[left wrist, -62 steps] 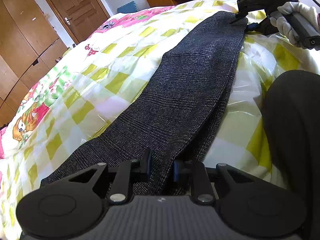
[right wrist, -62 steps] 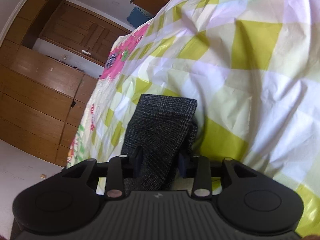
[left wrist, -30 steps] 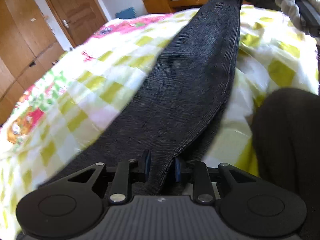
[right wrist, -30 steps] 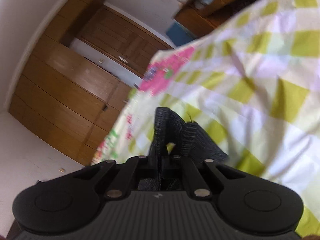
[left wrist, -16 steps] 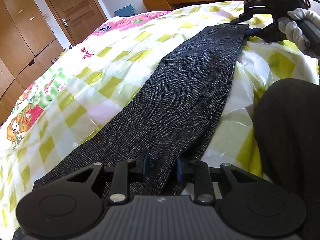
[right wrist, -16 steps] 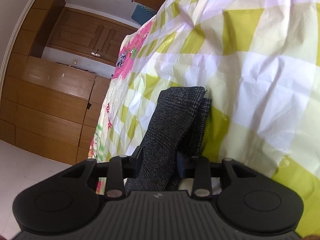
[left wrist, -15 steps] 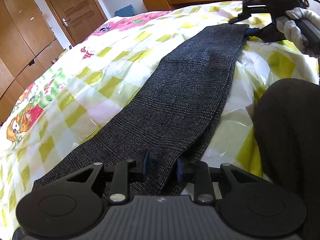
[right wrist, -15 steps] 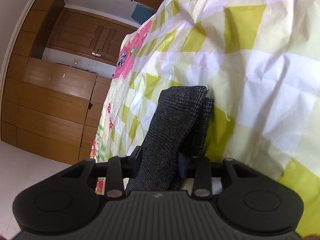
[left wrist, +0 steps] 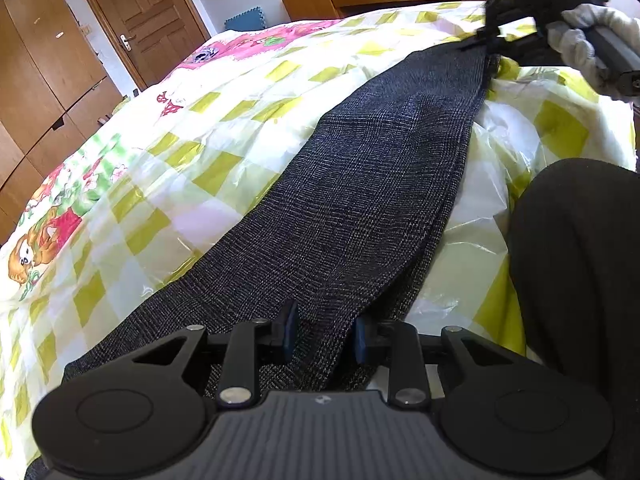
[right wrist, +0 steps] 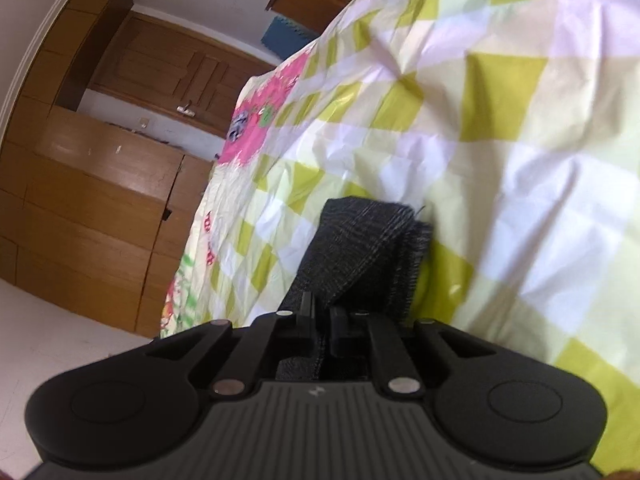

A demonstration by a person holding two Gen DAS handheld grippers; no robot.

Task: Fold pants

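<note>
Checked bedspread (left wrist: 224,168) carries pants (left wrist: 360,200) stretched six to one o'clock. Left gripper (left wrist: 323,334) pinches the near end; right gripper (right wrist: 320,322), jaws closing on the hem, keeps fabric taut for folding.

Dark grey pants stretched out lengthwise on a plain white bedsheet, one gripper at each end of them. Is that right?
Not quite. The sheet is not plain white: the left wrist view shows yellow-green and white checks with pink cartoon prints. The rest stands: the dark grey pants lie lengthwise, the left gripper at one end, the right gripper at the other.
</note>
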